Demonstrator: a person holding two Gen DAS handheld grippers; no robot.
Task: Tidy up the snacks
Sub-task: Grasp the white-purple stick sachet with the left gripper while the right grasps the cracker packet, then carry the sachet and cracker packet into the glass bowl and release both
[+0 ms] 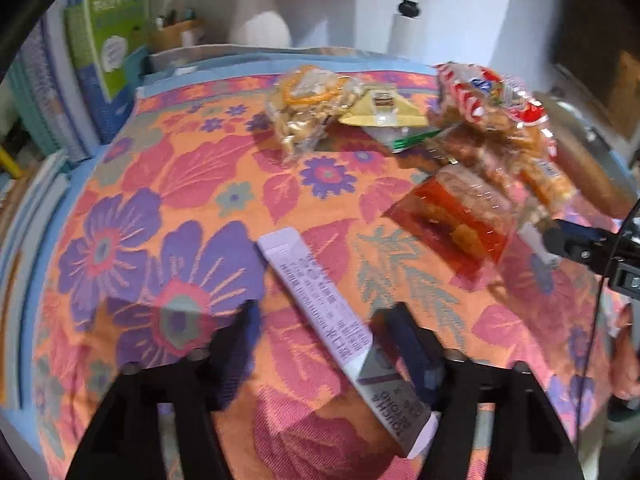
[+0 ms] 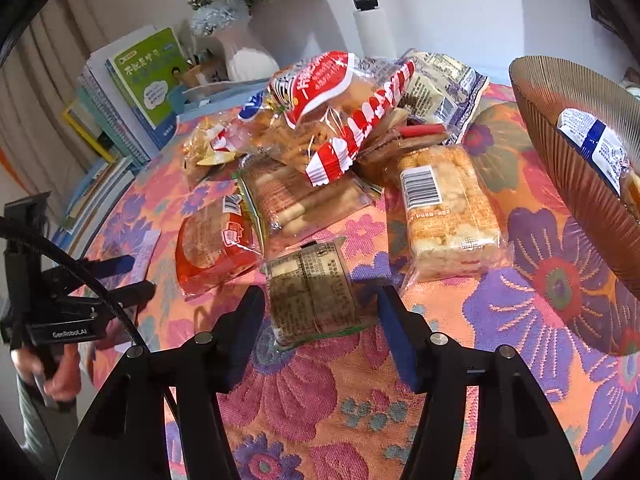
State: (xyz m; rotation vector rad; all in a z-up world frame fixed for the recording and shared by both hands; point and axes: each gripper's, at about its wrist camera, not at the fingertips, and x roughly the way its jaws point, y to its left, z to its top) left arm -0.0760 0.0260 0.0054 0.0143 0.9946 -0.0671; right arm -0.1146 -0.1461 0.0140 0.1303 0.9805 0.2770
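A long lilac box lies slantwise on the flowered tablecloth, between the fingers of my left gripper. Its right finger is against the box, the left finger stands clear, so the gripper is open. My right gripper is open around a small flat packet with brown print that rests on the cloth. Behind it lies a heap of snacks: a red packet, a crisp-rice block with a barcode, and a red-and-white striped bag. The same heap appears upper right in the left wrist view.
A brown ribbed bowl at the right holds a blue-and-white packet. Books, a white vase with flowers and a paper roll stand along the back. A person's hand holds the left gripper's handle.
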